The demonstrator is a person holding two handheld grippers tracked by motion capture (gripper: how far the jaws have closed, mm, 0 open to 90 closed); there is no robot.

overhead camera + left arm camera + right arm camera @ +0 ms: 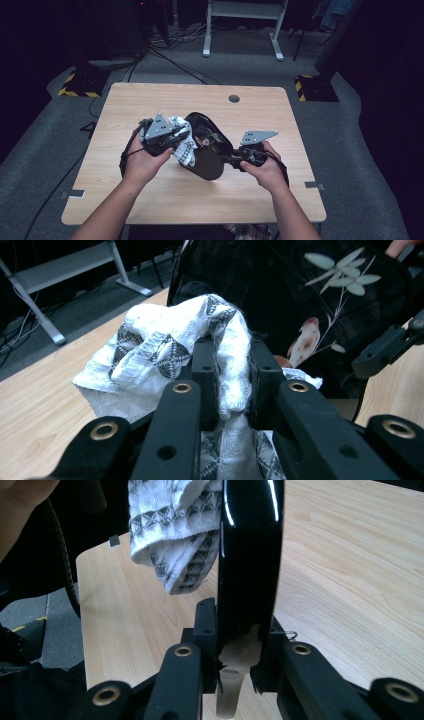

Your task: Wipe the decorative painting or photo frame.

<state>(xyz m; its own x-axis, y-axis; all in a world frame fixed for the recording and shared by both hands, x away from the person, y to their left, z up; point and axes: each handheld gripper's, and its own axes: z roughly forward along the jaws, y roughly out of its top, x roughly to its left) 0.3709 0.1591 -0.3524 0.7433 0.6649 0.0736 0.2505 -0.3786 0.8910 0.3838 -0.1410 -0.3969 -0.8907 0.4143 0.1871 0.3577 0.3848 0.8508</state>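
A black lacquered tray (206, 150), painted with leaves, is held on edge above the table (150, 200) and is being wiped with a white patterned cloth (184, 145); the wiping is judged to be under way, since the cloth is pressed to the tray's face. The left gripper (232, 385) is clamped on a fold of the cloth. The right gripper (239, 645) is closed on the tray's rim.

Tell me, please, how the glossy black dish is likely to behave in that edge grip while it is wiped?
The black dish looks rigid and glossy, so probably slippery. The right gripper clamps only its rim, so pressure from the cloth might pivot it.
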